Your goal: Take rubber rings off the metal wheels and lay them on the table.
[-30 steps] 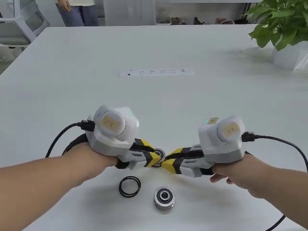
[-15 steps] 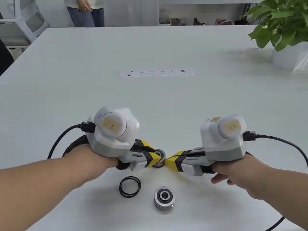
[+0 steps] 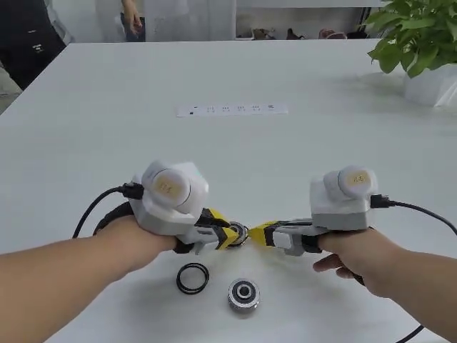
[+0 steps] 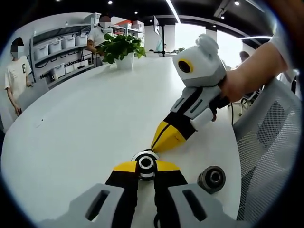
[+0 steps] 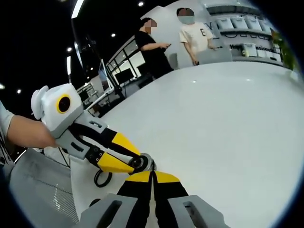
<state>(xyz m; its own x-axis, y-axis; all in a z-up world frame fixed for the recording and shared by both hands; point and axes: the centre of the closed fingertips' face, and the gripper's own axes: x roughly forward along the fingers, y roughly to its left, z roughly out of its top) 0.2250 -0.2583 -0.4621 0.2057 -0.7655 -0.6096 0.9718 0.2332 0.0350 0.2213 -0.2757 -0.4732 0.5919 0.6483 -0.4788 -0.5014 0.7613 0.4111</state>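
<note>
My left gripper (image 3: pixel 232 234) is shut on a small metal wheel (image 3: pixel 238 232), held just above the white table (image 3: pixel 228 157). In the left gripper view the wheel (image 4: pixel 145 162) sits between the yellow jaws, a black rubber ring still around it. My right gripper (image 3: pixel 254 234) points at the wheel from the right with its jaws pressed together, and its tip (image 4: pixel 158 144) touches the wheel's rim. A loose black rubber ring (image 3: pixel 193 277) lies on the table below the left gripper. A second metal wheel (image 3: pixel 244 294) stands beside the ring.
A white power strip (image 3: pixel 232 108) lies mid-table. A potted plant (image 3: pixel 418 36) stands at the far right corner. People stand beyond the far left edge (image 3: pixel 32 36). Black cables trail from both grippers. A mesh chair (image 4: pixel 270 142) is close to the near edge.
My right gripper has rolled more level and drawn slightly to the right, its tip still at the wheel. The left gripper holds its place. A person has come into view at the far left.
</note>
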